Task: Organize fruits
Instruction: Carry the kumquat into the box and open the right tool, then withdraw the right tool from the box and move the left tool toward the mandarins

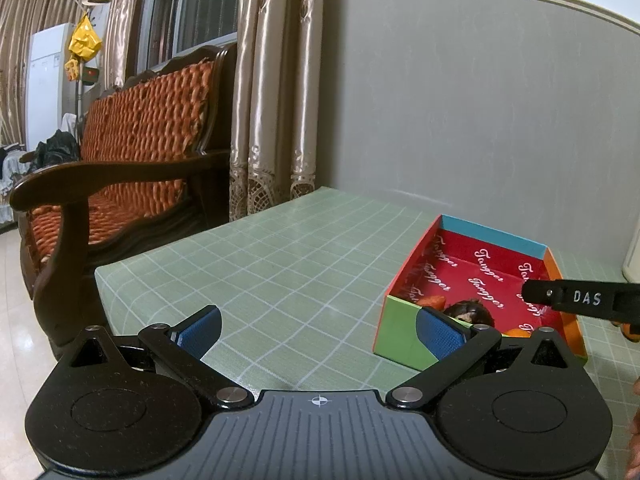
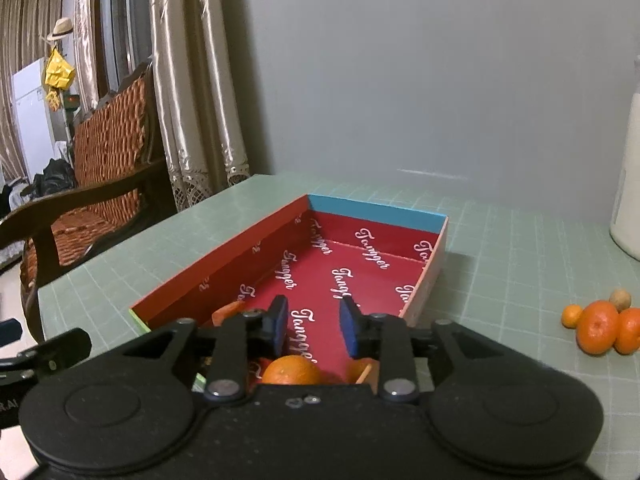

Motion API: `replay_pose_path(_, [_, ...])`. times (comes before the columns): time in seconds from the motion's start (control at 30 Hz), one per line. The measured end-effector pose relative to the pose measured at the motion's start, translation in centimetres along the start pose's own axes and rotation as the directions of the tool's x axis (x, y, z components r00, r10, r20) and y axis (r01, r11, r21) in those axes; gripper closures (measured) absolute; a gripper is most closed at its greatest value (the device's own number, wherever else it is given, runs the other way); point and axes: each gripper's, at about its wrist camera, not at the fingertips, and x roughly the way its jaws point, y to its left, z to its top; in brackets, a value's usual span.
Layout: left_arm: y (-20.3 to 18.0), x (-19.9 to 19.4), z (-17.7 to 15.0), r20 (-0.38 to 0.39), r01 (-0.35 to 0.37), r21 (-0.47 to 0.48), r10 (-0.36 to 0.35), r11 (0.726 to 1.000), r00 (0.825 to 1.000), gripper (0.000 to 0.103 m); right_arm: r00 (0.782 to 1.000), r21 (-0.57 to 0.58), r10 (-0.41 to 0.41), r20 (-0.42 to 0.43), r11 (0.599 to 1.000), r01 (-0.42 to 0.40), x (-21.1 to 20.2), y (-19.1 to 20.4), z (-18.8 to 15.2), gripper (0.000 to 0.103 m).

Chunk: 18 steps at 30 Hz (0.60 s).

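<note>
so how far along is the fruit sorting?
Partly done. The box already holds an orange, a dark round fruit and other orange pieces. The right gripper hangs over it, open and empty; the left gripper is open, idle. Left: the cluster of oranges on the table.

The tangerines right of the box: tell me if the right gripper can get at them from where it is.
Probably yes. The right gripper, jaws slightly apart and empty, hangs over the box; the tangerines lie on bare tablecloth with nothing between except the box's low wall.
</note>
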Motion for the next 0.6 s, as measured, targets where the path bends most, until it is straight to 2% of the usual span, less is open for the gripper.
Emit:
replay_pose_path(0.1, [-0.2,0.0,0.0,0.001,-0.001,0.007,0.001,1.000,1.000,0.001,1.000,0.028,0.009,0.011,1.000,-0.009,-0.4,-0.7,0.1,0.051])
replay_pose_path(0.13, [-0.2,0.0,0.0,0.001,-0.002,0.007,0.002,1.000,1.000,0.001,1.000,0.036,0.005,0.019,0.999,-0.006,-0.6,-0.9,0.1,0.037])
replay_pose_path(0.17, [-0.3,0.1,0.0,0.000,-0.001,0.007,0.001,1.000,1.000,0.001,0.999,0.040,0.001,0.035,0.999,-0.003,-1.0,-1.1,0.0,0.030])
replay_pose_path(0.3, [-0.7,0.1,0.0,-0.003,0.001,0.010,-0.001,1.000,1.000,0.001,0.996,0.032,-0.019,0.082,0.999,0.016,-2.4,-1.8,0.0,0.031])
replay_pose_path(0.6, [-2.5,0.0,-0.1,-0.005,0.019,0.038,-0.019,0.999,1.000,0.001,0.986,-0.010,-0.126,0.112,0.992,0.128,-4.4,-3.9,-0.6,0.015])
